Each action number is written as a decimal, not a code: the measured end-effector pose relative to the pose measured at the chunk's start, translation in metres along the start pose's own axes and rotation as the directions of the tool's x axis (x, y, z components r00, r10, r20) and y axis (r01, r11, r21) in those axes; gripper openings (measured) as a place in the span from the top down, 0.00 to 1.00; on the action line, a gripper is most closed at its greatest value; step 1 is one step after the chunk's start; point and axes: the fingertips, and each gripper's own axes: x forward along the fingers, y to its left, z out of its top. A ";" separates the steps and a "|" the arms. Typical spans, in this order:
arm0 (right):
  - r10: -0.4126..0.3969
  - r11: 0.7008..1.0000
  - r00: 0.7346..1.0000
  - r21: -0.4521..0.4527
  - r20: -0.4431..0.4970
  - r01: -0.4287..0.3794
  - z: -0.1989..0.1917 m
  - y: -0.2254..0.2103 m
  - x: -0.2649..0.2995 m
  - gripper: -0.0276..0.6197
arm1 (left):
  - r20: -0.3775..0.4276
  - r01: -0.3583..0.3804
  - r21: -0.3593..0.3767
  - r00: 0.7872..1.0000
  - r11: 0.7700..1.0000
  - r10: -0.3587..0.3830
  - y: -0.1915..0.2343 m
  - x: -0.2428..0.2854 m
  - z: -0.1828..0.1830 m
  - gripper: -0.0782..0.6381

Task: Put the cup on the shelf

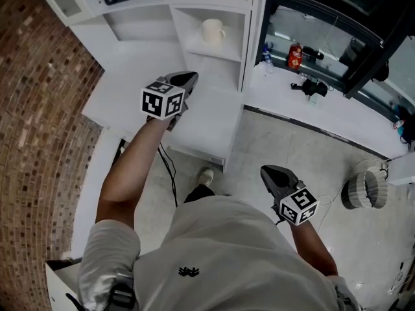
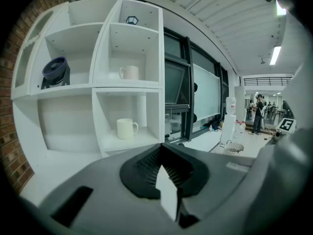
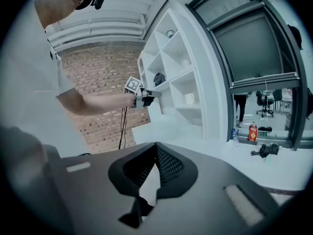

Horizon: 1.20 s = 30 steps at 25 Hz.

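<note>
The left gripper [image 2: 161, 146] has its jaws pressed together with nothing between them (the ribbed pads meet at the tips). Ahead of those tips and a little to their left, well apart from them, a white cup [image 2: 126, 129] stands upright in the lower right compartment of the white shelf [image 2: 102, 89]. Its handle is turned toward the fingers' right. A second cup [image 2: 129, 72] sits upright in the compartment directly above, farther from the fingers; which of the two is the task's own cup I cannot tell. The right gripper [image 3: 156, 145] hangs low beside the person's body, its jaws also together and empty, much farther from the shelf than the left. Any coming reach looks like the left gripper's, going straight forward. With both cups resting on boards, the placing appears done.
</note>
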 end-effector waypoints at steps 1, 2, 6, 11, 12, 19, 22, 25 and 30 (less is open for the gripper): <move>0.000 1.000 1.000 0.000 -0.002 0.000 -0.001 0.000 0.000 0.94 | -0.005 0.004 -0.004 1.000 1.000 -0.004 -0.003 -0.001 -0.006 0.88; 0.001 1.000 1.000 -0.001 -0.003 -0.001 -0.001 -0.001 0.001 0.94 | -0.009 0.007 -0.005 1.000 1.000 -0.007 -0.006 -0.002 -0.010 0.88; 0.006 1.000 1.000 -0.009 -0.003 -0.006 0.000 -0.001 0.003 0.94 | -0.025 0.011 0.004 1.000 1.000 -0.011 -0.017 -0.007 -0.023 0.88; 0.014 1.000 1.000 -0.013 -0.009 -0.014 -0.004 0.003 0.006 0.94 | -0.056 0.019 0.015 0.998 1.000 -0.019 -0.033 -0.012 -0.048 0.88; 0.014 1.000 1.000 -0.015 -0.010 -0.015 -0.005 0.003 0.006 0.94 | -0.059 0.023 0.011 0.998 1.000 -0.022 -0.036 -0.013 -0.052 0.88; 0.009 1.000 1.000 -0.016 -0.016 -0.010 -0.004 0.004 0.009 0.94 | -0.044 0.035 -0.030 0.998 0.999 -0.036 -0.045 -0.023 -0.066 0.88; 0.008 1.000 1.000 -0.017 -0.019 -0.008 -0.004 0.005 0.011 0.94 | -0.040 0.031 -0.049 0.999 0.998 -0.033 -0.048 -0.029 -0.073 0.88; 0.000 1.000 1.000 -0.018 -0.019 -0.001 -0.005 0.005 0.012 0.94 | -0.036 0.020 -0.064 0.999 0.998 -0.022 -0.050 -0.035 -0.082 0.88; -0.007 1.000 1.000 -0.017 -0.021 0.007 -0.006 0.004 0.013 0.94 | -0.033 0.014 -0.097 0.999 0.995 -0.017 -0.057 -0.043 -0.095 0.88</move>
